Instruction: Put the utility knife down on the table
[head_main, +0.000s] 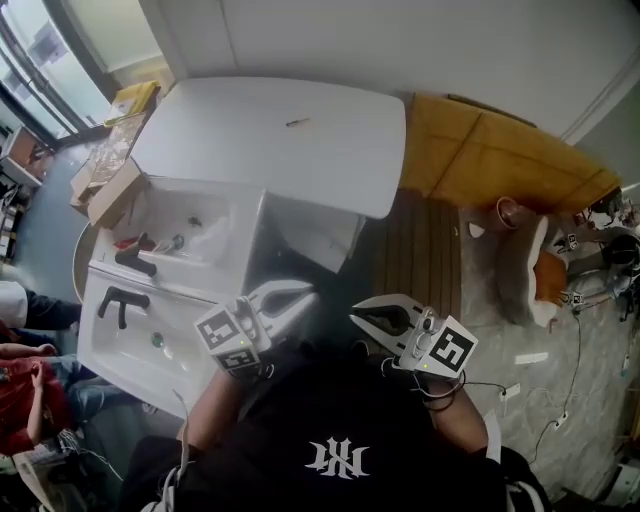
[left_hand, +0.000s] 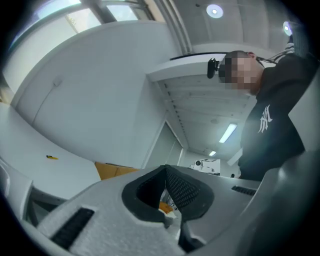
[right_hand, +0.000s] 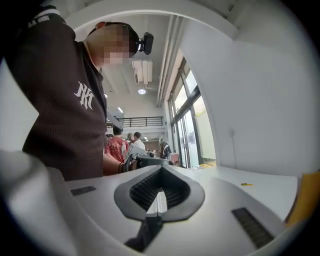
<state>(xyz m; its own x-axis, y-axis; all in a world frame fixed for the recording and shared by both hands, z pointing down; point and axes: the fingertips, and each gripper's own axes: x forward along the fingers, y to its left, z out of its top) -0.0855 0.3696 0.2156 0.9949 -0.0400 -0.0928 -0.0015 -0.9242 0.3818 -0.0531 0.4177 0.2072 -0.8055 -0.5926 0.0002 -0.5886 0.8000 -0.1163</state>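
The utility knife (head_main: 298, 123) is a small yellow-and-dark object lying alone on the white table (head_main: 250, 140), far from both grippers. It also shows as a tiny yellow sliver in the left gripper view (left_hand: 52, 157) and in the right gripper view (right_hand: 246, 184). My left gripper (head_main: 312, 296) and right gripper (head_main: 355, 312) hover close to my chest, tips pointing toward each other, well short of the table. Both are shut with nothing between their pads (left_hand: 166, 168) (right_hand: 161, 170).
A white drawer unit (head_main: 120, 340) stands at the left with black tools (head_main: 122, 303) and small items in its open trays. A cardboard box (head_main: 112, 190) sits beside it. An orange-brown board (head_main: 490, 150) leans at the right. People (head_main: 30, 385) stand at far left.
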